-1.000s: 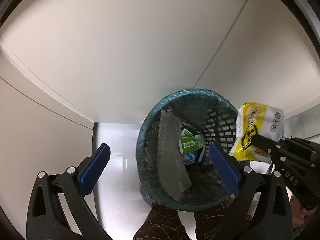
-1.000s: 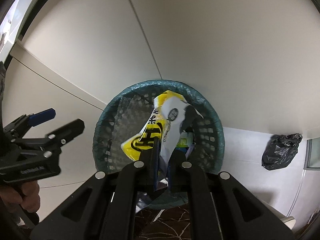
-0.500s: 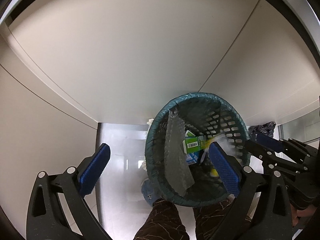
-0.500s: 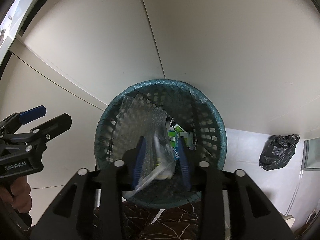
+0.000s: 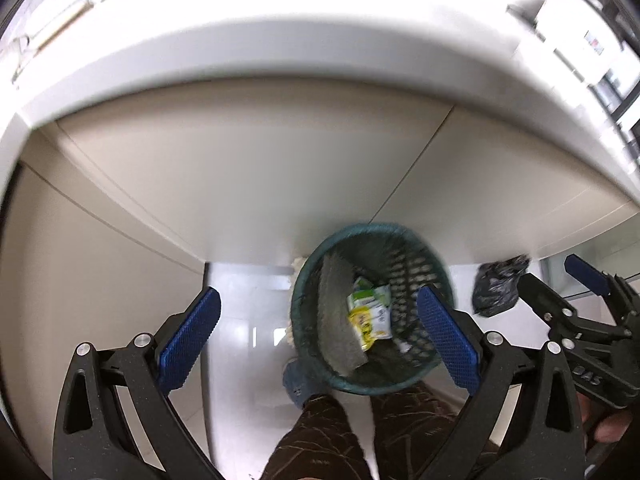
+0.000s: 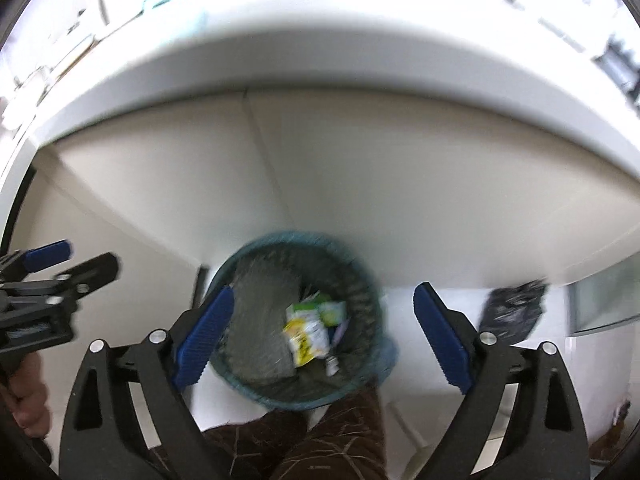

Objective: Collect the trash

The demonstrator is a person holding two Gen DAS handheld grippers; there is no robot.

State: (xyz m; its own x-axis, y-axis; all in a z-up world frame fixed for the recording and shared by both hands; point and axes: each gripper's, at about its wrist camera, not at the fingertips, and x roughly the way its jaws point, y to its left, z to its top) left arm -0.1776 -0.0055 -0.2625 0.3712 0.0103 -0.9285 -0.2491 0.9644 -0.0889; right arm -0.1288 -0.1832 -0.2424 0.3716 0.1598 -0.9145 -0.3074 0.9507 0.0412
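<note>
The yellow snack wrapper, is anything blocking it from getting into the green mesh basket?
Nothing visible blocks it: the yellow snack wrapper already lies inside the green mesh basket, beside a grey bubble-wrap sheet. The right gripper, whose jaws have just been opening, is empty above it.

Only "DAS" legible, moulded on the right gripper body (wrapper print in the basket too blurred).

Below both claws a teal mesh wastebasket is showing a yellow-and-white wrapper, a green-and-white carton and a grey sheet of bubble wrap. The pads are showing blue on black frames. Beside the right claw a black bag is lying; brown patterned trousers are showing beneath.
</note>
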